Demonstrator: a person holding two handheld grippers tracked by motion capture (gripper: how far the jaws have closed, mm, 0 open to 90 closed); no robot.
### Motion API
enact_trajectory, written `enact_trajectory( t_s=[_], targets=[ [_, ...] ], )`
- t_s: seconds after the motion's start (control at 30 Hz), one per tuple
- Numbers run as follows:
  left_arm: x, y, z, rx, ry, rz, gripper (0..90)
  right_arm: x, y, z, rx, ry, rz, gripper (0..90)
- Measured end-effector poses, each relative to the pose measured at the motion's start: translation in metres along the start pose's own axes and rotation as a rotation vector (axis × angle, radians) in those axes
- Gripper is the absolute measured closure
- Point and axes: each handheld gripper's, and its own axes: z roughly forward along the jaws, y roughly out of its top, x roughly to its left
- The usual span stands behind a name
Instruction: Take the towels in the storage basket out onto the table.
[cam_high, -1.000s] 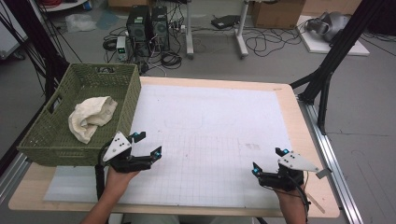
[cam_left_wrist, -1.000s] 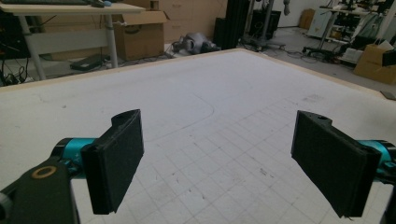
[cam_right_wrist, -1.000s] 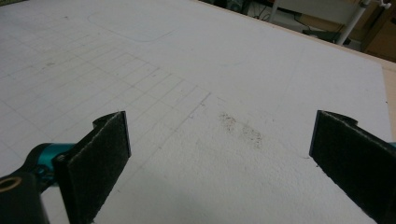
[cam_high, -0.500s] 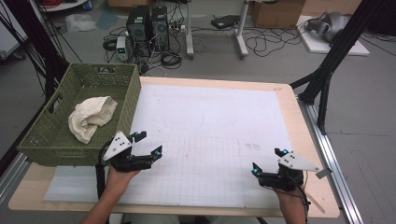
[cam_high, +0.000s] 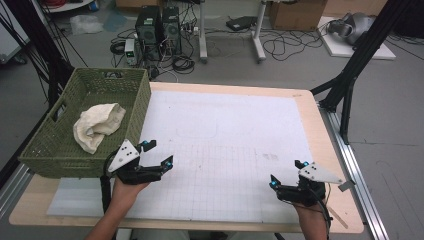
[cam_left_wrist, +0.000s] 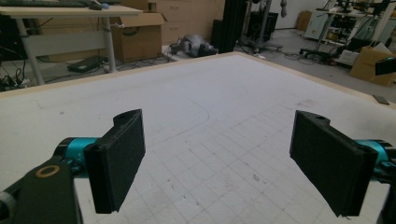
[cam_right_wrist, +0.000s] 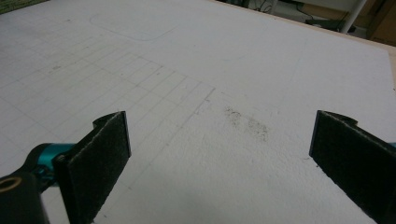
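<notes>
**Both claws open and empty above the gridded mat; cloth lies in the basket**

Left claw (cam_high: 156, 153) sits at the near-left of the worktop (cam_high: 320, 130), held in the person's left hand (cam_high: 125, 192). Its jaws are spread wide with nothing between them. In the left gripper view the two black pads (cam_left_wrist: 116, 165) stand well apart, with bare white mat (cam_left_wrist: 196, 121) showing in the gap. The claw is just beside the near right corner of the green woven basket (cam_high: 60, 150); I cannot tell if it touches the basket.

Right claw (cam_high: 286, 173) is at the near-right of the worktop, gripped by the right hand (cam_high: 310, 212). Jaws likewise wide apart, holding nothing. The right gripper view shows the pads (cam_right_wrist: 95, 163) far apart over the mat, with a faint grey smudge (cam_right_wrist: 247, 122) on the mat surface between them.

The two claws are well apart from each other, one toward each side of the mat's printed grid (cam_high: 225, 170).

Cream cloth (cam_high: 97, 125) lies crumpled inside the basket, against its left-centre, not touched by either claw. The basket stands on the worktop's left edge, overhanging the mat's near-left part.

Floor beyond the worktop: computer towers (cam_high: 160, 25) and loose cables (cam_high: 285, 47).
</notes>
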Motion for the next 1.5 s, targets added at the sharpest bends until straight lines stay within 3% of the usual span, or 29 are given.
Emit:
enact_trajectory(
  t_s=[0.1,0.37,0.5,0.63,0.67,0.87,1.07,1.23,1.33,1.5],
  targets=[
    [0.002,0.002,-0.004,-0.001,0.003,-0.003,18.6,0.001,0.004,0.003,0.002,0.040,-0.016,9.0],
    [0.006,0.011,-0.012,0.003,0.005,-0.012,18.6,0.002,0.005,0.007,-0.007,0.041,-0.018,8.9],
    [0.010,0.025,-0.019,-0.016,-0.003,-0.015,18.4,0.003,0.004,0.009,0.017,0.022,-0.056,8.9],
    [0.019,0.039,-0.026,-0.032,-0.003,-0.021,18.2,0.002,0.004,0.008,0.007,0.036,-0.040,8.0],
    [0.021,0.042,-0.028,-0.034,0.001,-0.021,18.2,0.002,0.004,0.008,0.008,0.027,-0.037,1.2],
    [0.033,0.057,-0.039,-0.042,0.031,-0.011,18.0,0.002,0.004,0.008,-0.001,0.004,-0.022,0.8],
    [0.056,0.072,-0.051,-0.035,0.072,-0.005,18.0,0.002,0.004,0.006,-0.006,0.015,-0.022,0.9],
    [0.086,0.091,-0.061,-0.035,0.130,0.003,18.0,0.003,0.003,0.006,-0.009,0.023,-0.021,0.9],
    [0.106,0.098,-0.065,-0.033,0.164,-0.015,17.9,0.004,0.003,0.007,-0.005,0.022,-0.036,0.9],
    [0.136,0.099,-0.066,0.016,0.222,-0.025,17.9,0.004,0.002,0.008,0.004,0.017,-0.037,1.0]
  ],
)
